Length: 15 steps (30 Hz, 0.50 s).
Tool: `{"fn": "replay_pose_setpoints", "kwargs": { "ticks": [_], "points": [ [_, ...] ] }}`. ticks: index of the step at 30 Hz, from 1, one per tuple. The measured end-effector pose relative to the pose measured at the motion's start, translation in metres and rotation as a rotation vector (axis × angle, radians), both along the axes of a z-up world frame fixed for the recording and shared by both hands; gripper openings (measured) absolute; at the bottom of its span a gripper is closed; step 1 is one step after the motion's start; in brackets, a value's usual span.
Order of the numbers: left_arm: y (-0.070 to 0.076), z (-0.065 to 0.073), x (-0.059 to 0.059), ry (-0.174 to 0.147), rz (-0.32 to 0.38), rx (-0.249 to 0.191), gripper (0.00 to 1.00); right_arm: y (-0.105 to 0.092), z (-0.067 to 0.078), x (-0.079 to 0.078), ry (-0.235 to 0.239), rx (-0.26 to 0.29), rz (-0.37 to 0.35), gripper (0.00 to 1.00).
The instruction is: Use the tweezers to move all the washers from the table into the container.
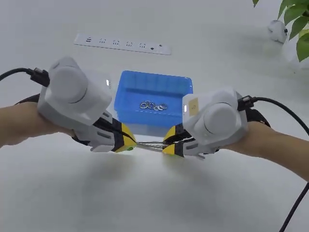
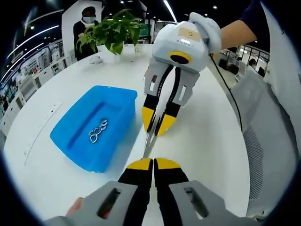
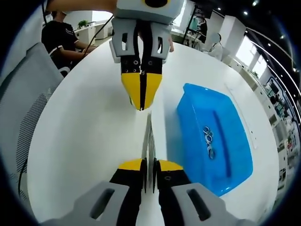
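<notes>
White plastic housings with black-and-yellow jaws: the 2 grippers meet tip to tip low over the near middle of the tabletop (image 1: 154,203). Each lies roughly level, with a bare forearm (image 1: 19,123) behind it. The left gripper (image 1: 127,142) comes in from the left and the right gripper (image 1: 170,146) from the right. Thin steel tweezers (image 1: 150,145) bridge the small gap between them.

The right gripper's jaws are closed onto the tweezers' body, whose 2 slim arms lie together between the yellow tips. The left gripper's jaws are pressed together with no gap, and the tweezers' far end reaches their tips (whether it is actually pinched there I cannot tell).

Just beyond the grippers, toward the middle of the tabletop, sits the container (image 1: 126,92), a shallow rectangular tub of smooth blue plastic with rounded corners. On its floor lies a short row of small shiny metal washers (image 1: 153,105), touching one another.

A flat white power strip (image 1: 122,44) lies near the far edge. The green leaves of a plant (image 1: 295,24) hang over the far right corner.
</notes>
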<state>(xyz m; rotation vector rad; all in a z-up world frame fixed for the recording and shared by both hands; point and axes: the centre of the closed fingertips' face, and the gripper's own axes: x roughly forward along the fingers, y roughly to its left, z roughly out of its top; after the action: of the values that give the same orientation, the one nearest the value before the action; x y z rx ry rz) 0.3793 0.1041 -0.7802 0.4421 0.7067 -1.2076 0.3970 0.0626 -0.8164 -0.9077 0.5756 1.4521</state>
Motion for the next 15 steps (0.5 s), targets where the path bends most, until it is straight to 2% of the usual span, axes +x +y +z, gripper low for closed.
{"fn": "replay_pose_setpoints", "kwargs": {
  "ticks": [3,7,8,9,10,11,13,14,15],
  "points": [
    [0.003,0.002,-0.003,-0.004,0.007,0.006,0.06,-0.001,0.001,0.000,0.004,0.008,-0.022,0.14],
    [0.007,0.006,-0.010,-0.010,0.026,0.013,0.09,-0.006,0.004,0.000,-0.017,-0.005,-0.043,0.17],
    [0.009,0.007,-0.007,-0.029,0.046,0.017,0.09,-0.007,0.007,0.000,-0.023,0.004,-0.056,0.17],
    [0.013,0.010,-0.001,-0.068,0.105,0.020,0.10,-0.006,0.014,0.001,-0.025,0.034,-0.086,0.17],
    [0.014,0.012,0.000,-0.083,0.138,0.011,0.10,-0.006,0.021,0.001,-0.022,0.065,-0.116,0.17],
    [0.014,0.016,-0.002,-0.109,0.155,-0.002,0.11,-0.008,0.030,0.001,-0.018,0.102,-0.158,0.17],
    [0.017,0.018,-0.007,-0.141,0.163,0.000,0.15,-0.018,0.043,0.000,-0.022,0.137,-0.212,0.17],
    [0.021,0.020,-0.011,-0.172,0.166,0.022,0.18,-0.022,0.048,0.000,-0.028,0.147,-0.233,0.17],
    [0.030,0.024,-0.011,-0.244,0.153,0.073,0.21,-0.030,0.056,-0.001,-0.035,0.168,-0.262,0.17]
  ]
}}
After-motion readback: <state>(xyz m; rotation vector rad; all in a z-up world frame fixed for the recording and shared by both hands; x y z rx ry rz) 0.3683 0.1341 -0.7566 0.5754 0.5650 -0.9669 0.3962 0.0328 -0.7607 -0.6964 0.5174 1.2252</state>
